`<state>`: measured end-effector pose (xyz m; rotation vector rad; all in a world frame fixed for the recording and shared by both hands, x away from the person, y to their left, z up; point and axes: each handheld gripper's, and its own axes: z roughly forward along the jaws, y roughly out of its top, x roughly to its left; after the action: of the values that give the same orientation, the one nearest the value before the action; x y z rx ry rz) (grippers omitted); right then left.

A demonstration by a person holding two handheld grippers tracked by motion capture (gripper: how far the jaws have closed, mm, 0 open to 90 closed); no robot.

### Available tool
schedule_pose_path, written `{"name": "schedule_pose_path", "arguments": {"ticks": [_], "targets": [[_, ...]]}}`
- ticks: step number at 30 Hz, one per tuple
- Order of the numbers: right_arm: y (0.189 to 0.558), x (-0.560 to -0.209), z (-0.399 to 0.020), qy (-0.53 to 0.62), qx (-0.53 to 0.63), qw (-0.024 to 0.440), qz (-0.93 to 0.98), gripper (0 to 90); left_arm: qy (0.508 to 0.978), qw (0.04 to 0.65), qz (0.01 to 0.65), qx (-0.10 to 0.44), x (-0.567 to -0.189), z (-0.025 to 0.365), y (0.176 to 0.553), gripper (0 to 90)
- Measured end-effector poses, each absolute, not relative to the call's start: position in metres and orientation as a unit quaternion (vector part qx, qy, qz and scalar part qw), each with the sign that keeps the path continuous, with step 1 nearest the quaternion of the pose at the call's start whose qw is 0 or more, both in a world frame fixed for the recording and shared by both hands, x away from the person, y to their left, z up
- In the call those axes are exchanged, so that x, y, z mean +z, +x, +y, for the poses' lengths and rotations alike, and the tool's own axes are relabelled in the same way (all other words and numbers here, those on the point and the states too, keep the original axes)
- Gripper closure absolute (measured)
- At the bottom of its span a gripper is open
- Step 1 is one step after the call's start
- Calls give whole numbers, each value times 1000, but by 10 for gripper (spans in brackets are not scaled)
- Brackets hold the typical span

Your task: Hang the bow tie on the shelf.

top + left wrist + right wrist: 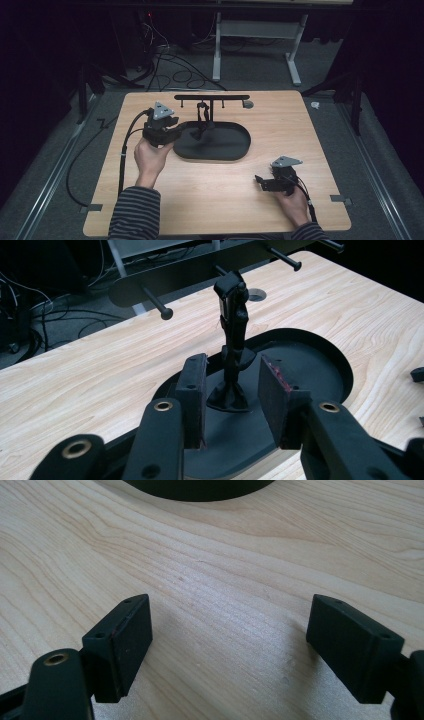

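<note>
A black stand has an oval tray (235,145) (320,360) and a crossbar with pegs (212,97) (200,270) at the table's middle rear. A slim black strap-like object (202,120) (234,315) hangs from a peg, and its lower end rests on the tray. My left gripper (184,126) (232,375) reaches in from the left. It is open, with one pad (195,385) on either side of the object's lower end and a gap on both sides. My right gripper (260,181) (227,625) stands open over bare wood at the front right, with nothing between its fingers.
A small grey round insert (248,104) (257,295) sits in the tabletop behind the stand. Tape marks (342,199) lie near the front corners. Beyond the far edge are a white frame (255,30) and loose cables (170,65) on the floor.
</note>
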<state>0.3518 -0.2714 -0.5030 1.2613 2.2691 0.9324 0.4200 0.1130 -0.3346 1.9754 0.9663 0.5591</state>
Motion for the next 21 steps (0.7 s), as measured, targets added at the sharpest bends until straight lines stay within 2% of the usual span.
{"name": "schedule_pose_path", "arguments": {"ticks": [21], "targets": [[352, -503, -271, 449, 332, 190, 808, 197, 785, 438, 382, 214, -343, 121, 405, 646]]}}
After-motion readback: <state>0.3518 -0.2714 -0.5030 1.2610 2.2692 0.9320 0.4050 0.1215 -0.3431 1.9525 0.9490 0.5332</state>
